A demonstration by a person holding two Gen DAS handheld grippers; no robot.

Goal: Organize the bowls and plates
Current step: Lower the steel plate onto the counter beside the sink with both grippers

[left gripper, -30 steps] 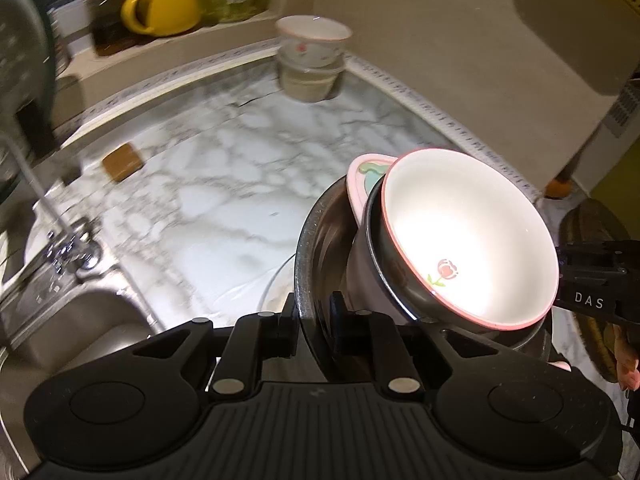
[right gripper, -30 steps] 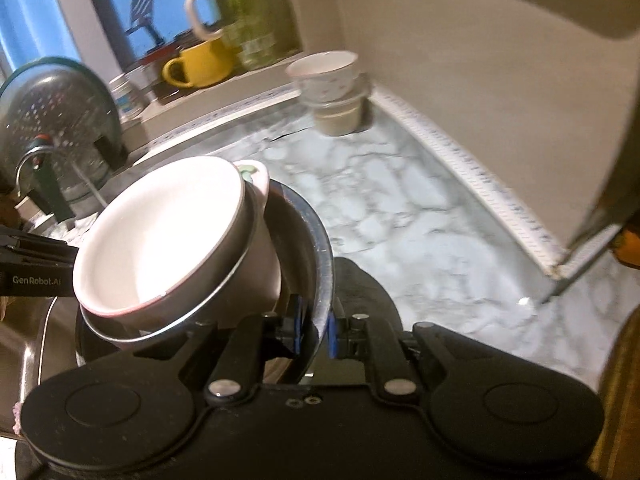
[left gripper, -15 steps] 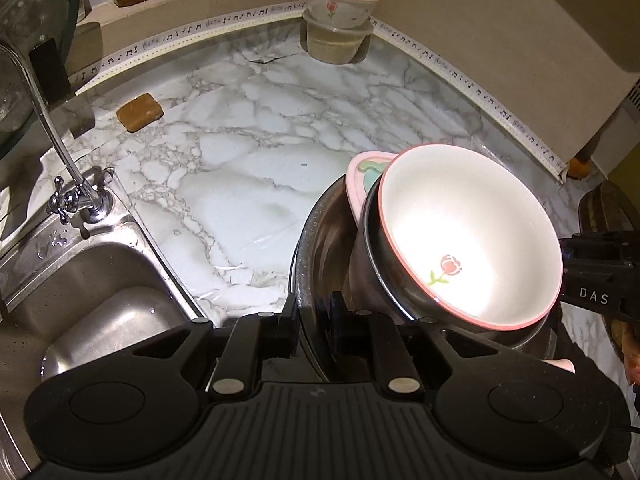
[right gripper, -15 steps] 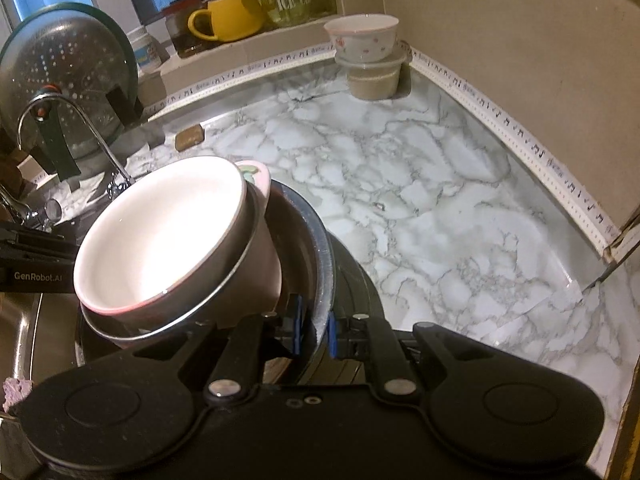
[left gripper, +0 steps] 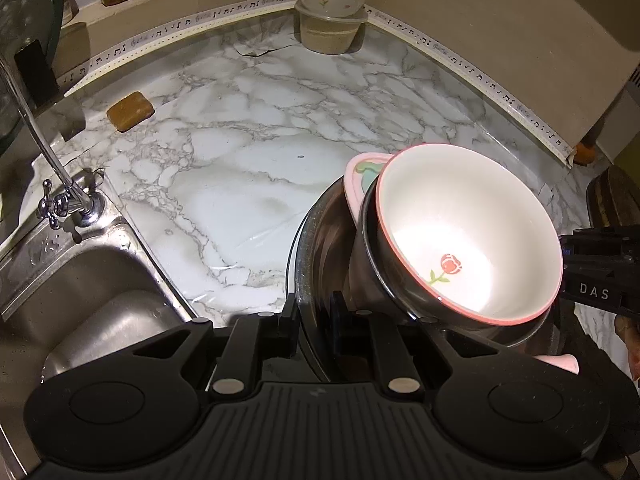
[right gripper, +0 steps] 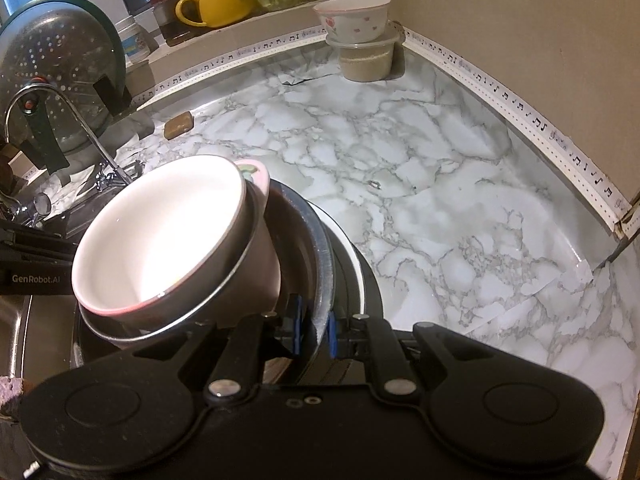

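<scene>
- Sink (left gripper: 92, 300) and tap (left gripper: 60, 184) far left; brown soap bar (left gripper: 130, 111) on marble counter (left gripper: 248, 176) behind.
- Left gripper (left gripper: 314, 314): fingers clamped on left rim of steel bowl (left gripper: 320, 240).
- In the steel bowl: white rose bowl (left gripper: 468, 232), tilted, nested in a smaller steel bowl, pink dish (left gripper: 356, 176) behind.
- Right gripper (right gripper: 312, 330): clamped on the right rim.
- Far corner: small floral bowl (right gripper: 354, 16) stacked on lidded tub (right gripper: 366, 60).

Left tool (left gripper: 314, 312) clamps steel bowl's (left gripper: 320, 240) rim.
</scene>
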